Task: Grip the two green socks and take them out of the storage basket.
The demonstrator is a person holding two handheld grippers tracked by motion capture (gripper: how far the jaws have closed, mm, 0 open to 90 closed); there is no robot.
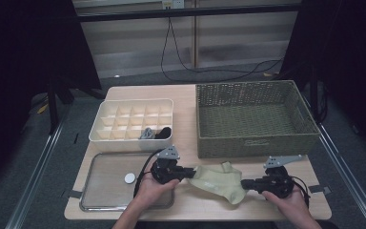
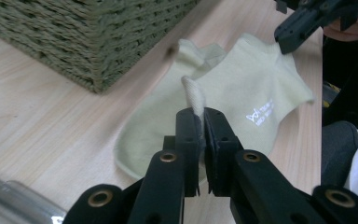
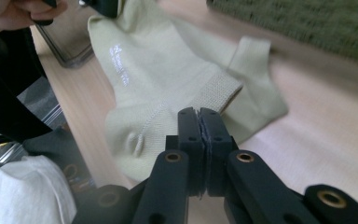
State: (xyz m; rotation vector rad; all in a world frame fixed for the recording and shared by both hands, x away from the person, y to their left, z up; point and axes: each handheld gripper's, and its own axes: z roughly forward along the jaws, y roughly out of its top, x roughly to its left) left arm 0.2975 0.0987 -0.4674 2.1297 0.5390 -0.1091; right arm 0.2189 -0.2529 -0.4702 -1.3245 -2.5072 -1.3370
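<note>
A pale green sock (image 1: pixel 215 183) lies on the wooden table (image 1: pixel 186 119) near its front edge, stretched between my two grippers. My left gripper (image 1: pixel 191 172) is shut on a raised fold of the sock (image 2: pixel 233 93) at its left end; the left gripper view shows cloth pinched between the jaws (image 2: pixel 199 114). At the sock's right end my right gripper (image 1: pixel 244 182) is shut on the fabric, and its jaws (image 3: pixel 199 113) close over the sock (image 3: pixel 158 70) near the ribbed cuff. White lettering shows on the sock.
A woven basket (image 1: pixel 253 143) stands at the back right, close behind the sock. A white divided box (image 1: pixel 106 114) at the back left holds a grey item (image 1: pixel 147 133) and a black item (image 1: pixel 164 132). A metal tray (image 1: pixel 106 167) with a white disc (image 1: pixel 130 178) lies front left.
</note>
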